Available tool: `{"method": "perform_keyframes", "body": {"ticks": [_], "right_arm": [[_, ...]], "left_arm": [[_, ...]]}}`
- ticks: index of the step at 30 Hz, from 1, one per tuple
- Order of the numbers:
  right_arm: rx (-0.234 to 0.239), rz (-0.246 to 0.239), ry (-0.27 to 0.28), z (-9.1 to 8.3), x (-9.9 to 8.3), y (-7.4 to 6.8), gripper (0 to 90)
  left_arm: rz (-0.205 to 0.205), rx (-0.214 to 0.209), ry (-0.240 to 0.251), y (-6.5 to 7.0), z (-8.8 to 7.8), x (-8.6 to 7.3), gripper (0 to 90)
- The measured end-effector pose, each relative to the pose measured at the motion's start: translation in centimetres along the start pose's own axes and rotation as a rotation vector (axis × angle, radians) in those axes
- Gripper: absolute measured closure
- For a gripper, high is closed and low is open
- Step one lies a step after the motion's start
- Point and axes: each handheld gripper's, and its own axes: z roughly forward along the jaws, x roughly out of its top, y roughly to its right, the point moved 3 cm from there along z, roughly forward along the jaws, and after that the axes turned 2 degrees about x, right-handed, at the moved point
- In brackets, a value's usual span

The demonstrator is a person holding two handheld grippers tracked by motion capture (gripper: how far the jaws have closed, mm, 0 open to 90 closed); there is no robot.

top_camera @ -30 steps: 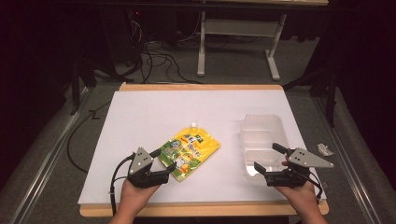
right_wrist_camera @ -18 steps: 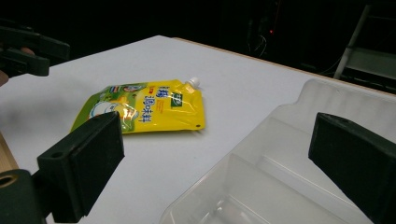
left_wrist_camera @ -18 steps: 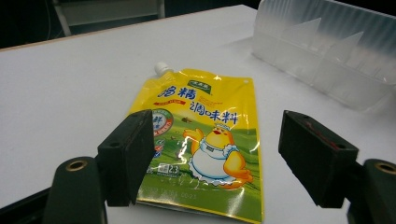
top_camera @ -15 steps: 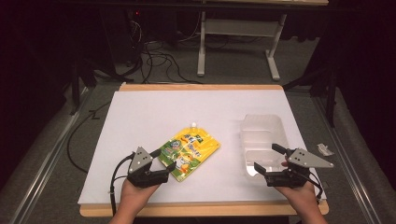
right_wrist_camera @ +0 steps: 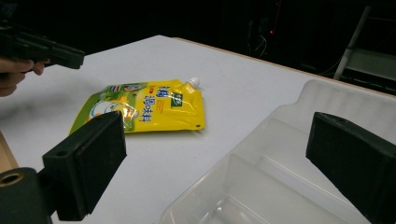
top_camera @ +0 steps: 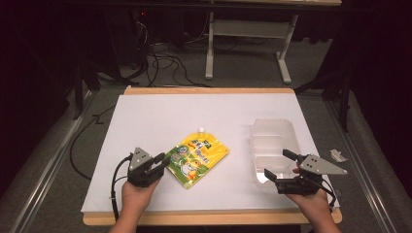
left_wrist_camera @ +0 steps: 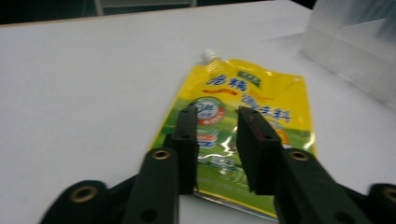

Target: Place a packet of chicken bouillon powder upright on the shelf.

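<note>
Yellow-green spouted pouch point(top_camera: 198, 156) lies flat on white counter point(top_camera: 160, 116), centre-lower frame in high view, white cap point(top_camera: 201, 129) pointing toward upper frame. L gripper point(top_camera: 156, 164) at lower left, at pouch's near bottom corner; fingers point(left_wrist_camera: 186, 140) have just been closing, now narrowly apart w/ pouch's bottom edge running between them, lying below – can't tell if pads touch it. R gripper point(top_camera: 281, 165) at lower right, fingers point(right_wrist_camera: 91, 154) wide apart over near end of clear plastic container point(top_camera: 272, 141), gripping nothing. Container sits right of pouch, well apart.
</note>
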Motion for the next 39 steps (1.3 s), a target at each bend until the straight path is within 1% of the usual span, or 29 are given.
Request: {"method": "perform_keyframes", "body": {"ticks": [1, 2, 3, 5, 6, 7, 8, 9, 10, 11, 12, 13, 14, 15, 17, 18, 19, 20, 21, 23, 24, 25, 30, 32, 37, 39], "right_arm": [[0.0, -0.001, 0.001, 0.0, 0.0, 0.0, 5.4], [0.0, 0.001, 0.0, 0.0, 0.0, 0.0, 5.5], [0.002, -0.003, 0.0, 0.0, 0.0, 0.0, 5.7], [0.003, -0.005, -0.001, 0.1, 0.0, -0.1, 5.7], [0.003, -0.005, -0.001, 0.1, 0.0, -0.1, 5.7], [0.001, -0.007, -0.003, 0.1, 0.0, -0.1, 6.0], [0.001, -0.007, -0.003, 0.1, 0.0, -0.1, 6.0], [0.002, -0.006, -0.004, 0.0, 0.0, -0.2, 6.1], [0.002, -0.006, -0.004, 0.0, 0.0, -0.2, 6.1], [0.007, -0.008, -0.003, 0.1, 0.0, -0.2, 6.3], [0.007, -0.008, -0.003, 0.1, 0.0, -0.2, 6.3], [0.005, -0.008, -0.005, 0.1, 0.0, -0.2, 6.4], [0.006, -0.012, -0.006, 0.1, 0.0, -0.3, 6.5], [0.006, -0.014, -0.005, 0.1, 0.0, -0.3, 6.6], [0.007, -0.015, -0.003, 0.1, 0.0, -0.3, 6.8], [0.007, -0.015, -0.003, 0.1, 0.0, -0.3, 6.8], [0.009, -0.014, -0.002, 0.1, 0.0, -0.3, 6.9], [0.009, -0.014, -0.002, 0.1, 0.0, -0.3, 6.9], [0.008, -0.016, -0.004, 0.1, 0.0, -0.3, 7.1], [0.004, -0.017, -0.009, 0.1, -0.1, -0.3, 7.3], [0.004, -0.017, -0.009, 0.1, -0.1, -0.3, 7.3], [0.005, -0.019, -0.01, 0.1, -0.1, -0.3, 7.5], [0.009, -0.018, -0.007, 0.1, -0.1, -0.3, 7.8], [0.006, -0.016, -0.009, 0.1, -0.1, -0.4, 8.2], [0.002, -0.016, -0.015, 0.1, -0.2, -0.3, 8.7], [0.0, -0.013, -0.017, 0.1, -0.3, -0.3, 9.0]], "left_arm": [[-0.006, 0.037, -0.019, -0.8, 0.7, -0.1, 80.2], [-0.006, 0.037, -0.019, -0.8, 0.7, -0.1, 82.6], [-0.015, 0.065, -0.041, -1.4, 1.5, -0.2, 85.4], [-0.018, 0.086, -0.072, -2.0, 2.4, -0.4, 88.3], [-0.018, 0.086, -0.072, -2.0, 2.4, -0.4, 89.5], [-0.022, 0.104, -0.095, -2.4, 3.0, -0.6, 90.0], [-0.022, 0.104, -0.095, -2.4, 3.0, -0.6, 90.0], [-0.022, 0.123, -0.116, -2.8, 3.6, -0.6, 90.0], [-0.022, 0.123, -0.116, -2.8, 3.6, -0.6, 90.0], [-0.02, 0.131, -0.125, -3.1, 4.1, -0.6, 90.0], [-0.02, 0.131, -0.125, -3.1, 4.1, -0.6, 90.0], [-0.022, 0.134, -0.147, -3.4, 4.7, -0.7, 90.0], [-0.013, 0.138, -0.163, -3.6, 5.0, -0.7, 90.0], [-0.013, 0.136, -0.167, -3.6, 5.3, -0.8, 90.0], [-0.011, 0.146, -0.196, -4.0, 6.1, -0.9, 90.0], [-0.011, 0.146, -0.196, -4.0, 6.1, -0.9, 90.0], [-0.014, 0.143, -0.213, -4.3, 6.4, -1.0, 90.0], [-0.014, 0.143, -0.213, -4.3, 6.4, -1.0, 90.0], [-0.02, 0.129, -0.226, -4.4, 6.6, -1.2, 90.0], [-0.018, 0.121, -0.239, -4.4, 6.7, -1.3, 90.0], [-0.018, 0.121, -0.239, -4.4, 6.7, -1.3, 90.0], [-0.026, 0.112, -0.239, -4.4, 6.6, -1.4, 90.0], [-0.029, 0.099, -0.24, -4.3, 6.5, -1.5, 90.0], [-0.036, 0.083, -0.244, -4.0, 6.2, -1.6, 90.0], [-0.018, 0.071, -0.252, -3.4, 5.8, -1.9, 90.0], [0.006, 0.06, -0.264, -2.7, 5.5, -2.0, 90.0]]}}
